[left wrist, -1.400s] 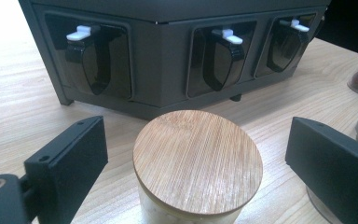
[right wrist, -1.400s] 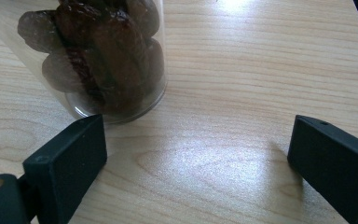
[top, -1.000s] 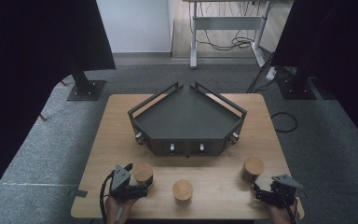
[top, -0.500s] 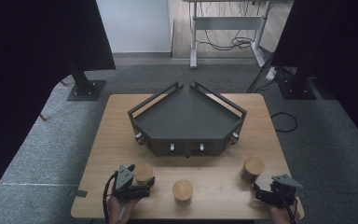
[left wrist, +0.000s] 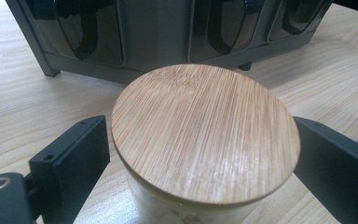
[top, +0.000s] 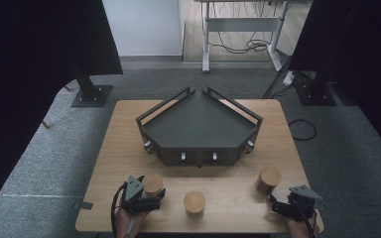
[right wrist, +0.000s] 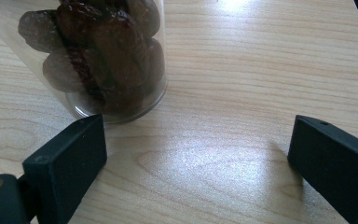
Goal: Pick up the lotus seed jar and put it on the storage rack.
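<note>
Left jar (left wrist: pixel 205 140), bamboo lid up and axis upright, stands on the table (top: pixel 129 148) directly between the left gripper (top: pixel 144 196) fingers (left wrist: pixel 70 158), which have just been closing on it; whether the pads touch cannot be told. Right gripper (top: pixel 293 204) fingers wide apart, empty, date jar (right wrist: pixel 102 56) ahead-left. No legible writing.

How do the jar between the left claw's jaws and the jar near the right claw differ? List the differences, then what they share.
1. The left jar stands between the left claw's jaws; the right jar stands ahead of the right claw, outside its jaws.
2. The left jar's contents look pale; the right jar holds dark dried fruit.
3. The left claw's jaws have just been closing around its jar.
Both stand upright on the wooden table under round bamboo lids.
</note>
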Demonstrator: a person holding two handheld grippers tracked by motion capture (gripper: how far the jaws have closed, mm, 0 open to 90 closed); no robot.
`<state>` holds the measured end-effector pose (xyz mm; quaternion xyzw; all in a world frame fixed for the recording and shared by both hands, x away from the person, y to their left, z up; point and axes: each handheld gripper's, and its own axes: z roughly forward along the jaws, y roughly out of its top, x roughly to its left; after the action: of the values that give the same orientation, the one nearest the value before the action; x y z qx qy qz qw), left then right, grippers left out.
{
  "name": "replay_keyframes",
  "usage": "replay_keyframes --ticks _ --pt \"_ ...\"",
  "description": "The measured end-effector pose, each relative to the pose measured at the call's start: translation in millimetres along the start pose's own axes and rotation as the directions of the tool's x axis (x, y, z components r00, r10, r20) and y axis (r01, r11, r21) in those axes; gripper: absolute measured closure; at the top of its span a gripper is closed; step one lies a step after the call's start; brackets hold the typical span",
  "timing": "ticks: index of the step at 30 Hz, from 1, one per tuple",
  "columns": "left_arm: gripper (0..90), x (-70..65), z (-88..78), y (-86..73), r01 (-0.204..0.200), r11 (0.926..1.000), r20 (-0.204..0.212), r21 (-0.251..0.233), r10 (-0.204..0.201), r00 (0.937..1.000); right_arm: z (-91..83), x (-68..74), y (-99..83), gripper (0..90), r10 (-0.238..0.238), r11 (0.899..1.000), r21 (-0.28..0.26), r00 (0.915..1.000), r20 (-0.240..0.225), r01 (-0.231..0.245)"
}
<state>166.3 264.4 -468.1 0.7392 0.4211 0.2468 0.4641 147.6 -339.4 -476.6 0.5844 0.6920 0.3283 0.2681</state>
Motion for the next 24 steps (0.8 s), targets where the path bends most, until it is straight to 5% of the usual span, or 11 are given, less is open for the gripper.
replay_keyframes --ticks 24 --pt "24.7 3.0 3.9 -0.5 -0.004 0.9997 0.011 0.024 0.004 0.9999 -0.1 -0.2 -0.1 3.6 -0.001 1.0 0.0 1.0 -0.001 0.001"
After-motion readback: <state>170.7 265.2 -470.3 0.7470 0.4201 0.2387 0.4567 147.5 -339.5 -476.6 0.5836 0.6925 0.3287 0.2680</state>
